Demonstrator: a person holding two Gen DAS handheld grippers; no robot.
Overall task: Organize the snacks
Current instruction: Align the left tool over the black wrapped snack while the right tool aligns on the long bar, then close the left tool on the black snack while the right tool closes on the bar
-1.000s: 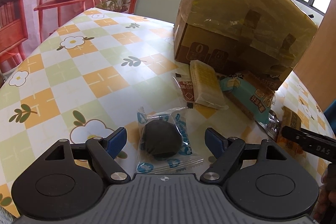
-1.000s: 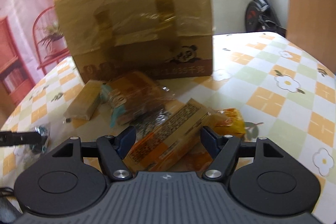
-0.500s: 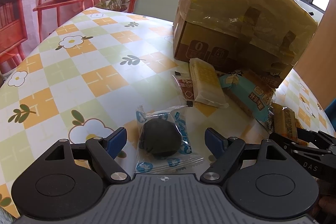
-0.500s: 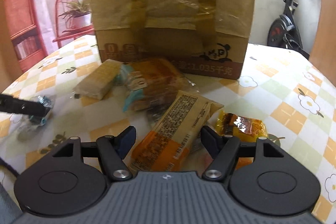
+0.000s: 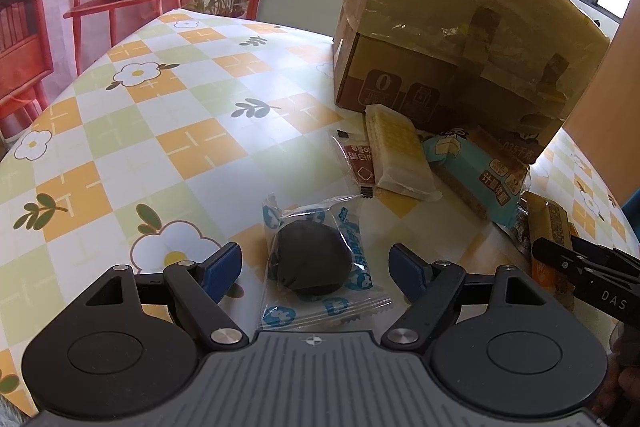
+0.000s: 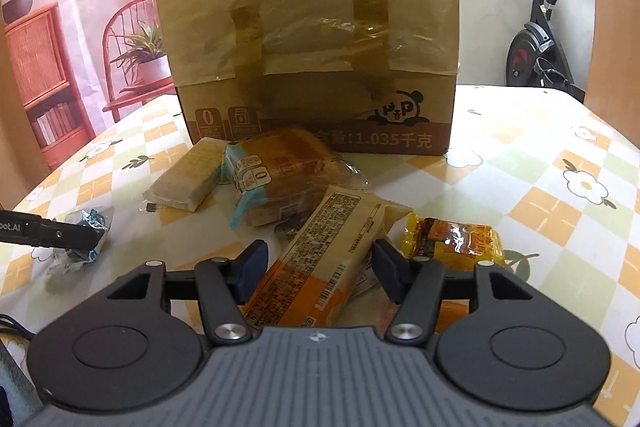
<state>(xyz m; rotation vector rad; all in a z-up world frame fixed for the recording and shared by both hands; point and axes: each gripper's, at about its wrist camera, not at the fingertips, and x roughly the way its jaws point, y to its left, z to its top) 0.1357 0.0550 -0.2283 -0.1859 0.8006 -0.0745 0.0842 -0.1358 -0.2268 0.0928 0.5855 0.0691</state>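
Left wrist view: left hand-held gripper [image 5: 315, 266] stands wide, jaws closing, either side of one dark round snack packet [image 5: 316, 259], pads clear of it. Right hand-held gripper [image 6: 316, 267], narrower and closing, straddles one long orange packet [image 6: 320, 259] without pressing. On the counter [image 5: 132, 147] lie six snack packets; farthest stands one cardboard box [image 6: 308, 55]

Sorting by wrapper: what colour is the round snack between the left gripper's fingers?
Black round snack, clear blue-printed wrapper; left wrist view.
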